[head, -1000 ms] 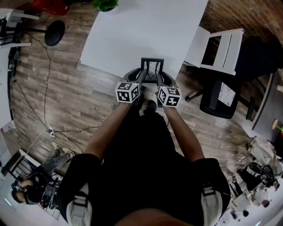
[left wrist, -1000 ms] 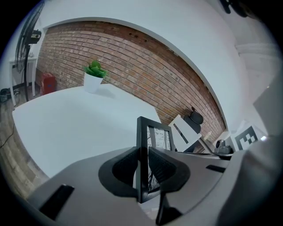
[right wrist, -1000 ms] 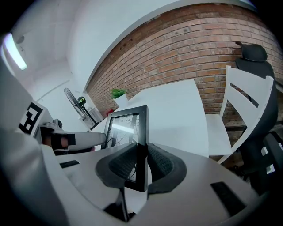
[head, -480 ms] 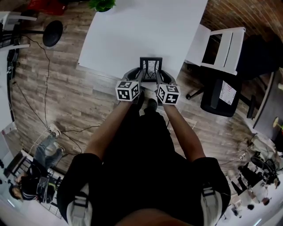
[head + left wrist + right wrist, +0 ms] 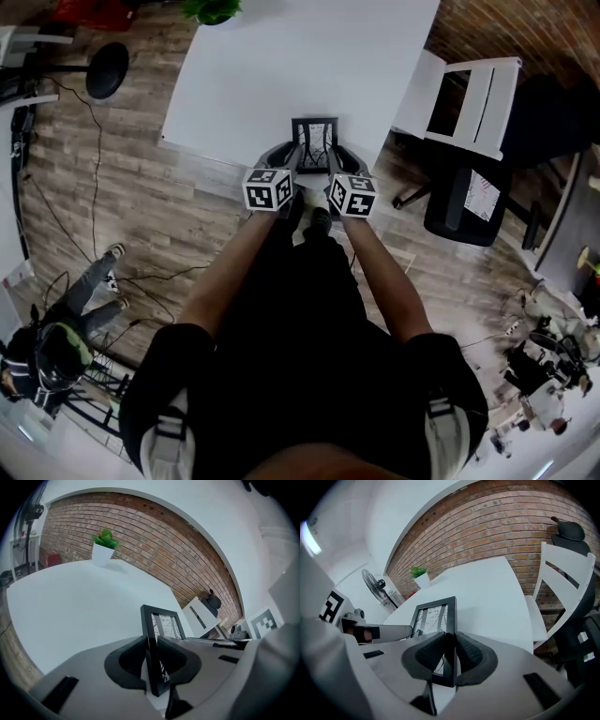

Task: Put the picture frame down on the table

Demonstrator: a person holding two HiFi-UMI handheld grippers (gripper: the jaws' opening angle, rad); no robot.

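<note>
A small black picture frame (image 5: 314, 142) with a pale print inside hangs over the near edge of the white table (image 5: 281, 66). Both grippers hold it, one on each side bar. My left gripper (image 5: 292, 161) is shut on the frame's left bar (image 5: 151, 648), and in the left gripper view the frame (image 5: 161, 625) rises between the jaws. My right gripper (image 5: 334, 163) is shut on the right bar (image 5: 450, 639); the frame's glass (image 5: 433, 618) shows to the left of that bar. The frame's lower edge is hidden by the grippers.
A potted green plant (image 5: 211, 9) stands at the table's far left corner (image 5: 104, 548). A white chair (image 5: 469, 94) and a black office chair (image 5: 469, 202) stand to the right of the table. Cables lie on the wood floor at left, where a person (image 5: 56, 347) sits.
Both grippers have carried the frame slightly forward and left, further over the table's near edge. The person at the lower left has shifted position.
</note>
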